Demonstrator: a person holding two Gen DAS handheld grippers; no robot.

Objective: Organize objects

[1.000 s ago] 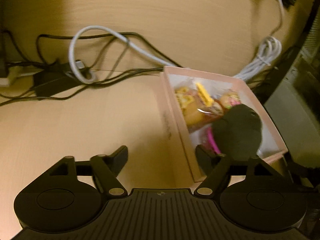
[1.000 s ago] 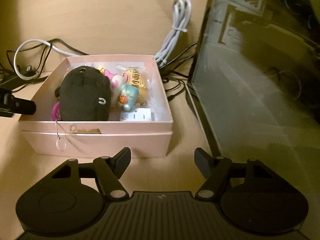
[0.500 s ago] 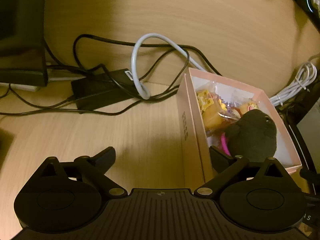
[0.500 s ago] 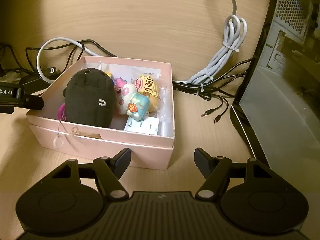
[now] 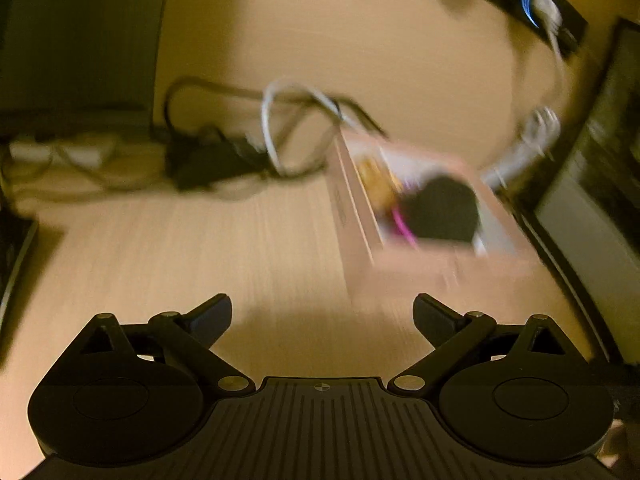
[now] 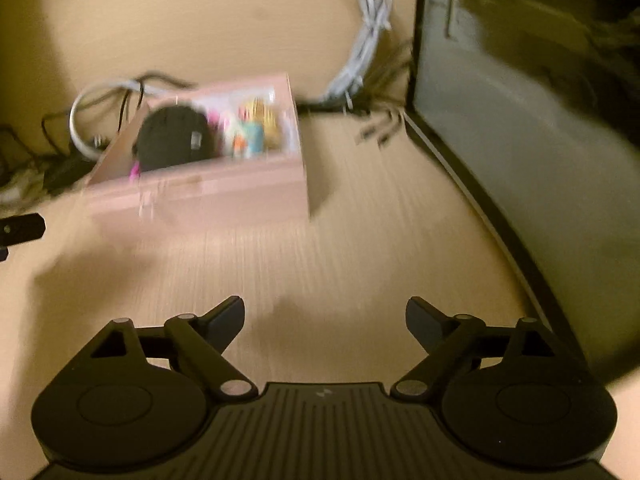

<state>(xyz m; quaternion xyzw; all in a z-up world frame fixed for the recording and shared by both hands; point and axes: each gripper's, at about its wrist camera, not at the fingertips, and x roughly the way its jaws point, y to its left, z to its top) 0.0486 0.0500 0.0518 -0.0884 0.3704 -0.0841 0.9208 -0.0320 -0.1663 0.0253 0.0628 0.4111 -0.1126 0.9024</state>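
Left wrist view: left claw (image 5: 322,316) spread wide w/ nothing between its fingers, over bare desk (image 5: 180,248). Pink box (image 5: 400,248) sits ahead and to the right, well apart from the claw; inside it a dark plush (image 5: 444,210), sth yellow and a pink bit, all blurred. Judging by that, the sorting looks mostly done: items are in the box, none loose on the desk in view. Behind the box a tangle of black cables + a white cable loop (image 5: 280,120), a dark power brick (image 5: 208,160) near them; dark panel at far left, dark case edge at right. Right wrist view: right claw (image 6: 324,316) is opening, nothing between its fingers, desk under it. Box in the upper left, plush at its left end, small colourful items beside it. Bundled white cable (image 6: 364,44) behind, tall dark PC case (image 6: 520,100) at right. Wood-grain surface, warm dim light. What's left, if anything, can't tell.
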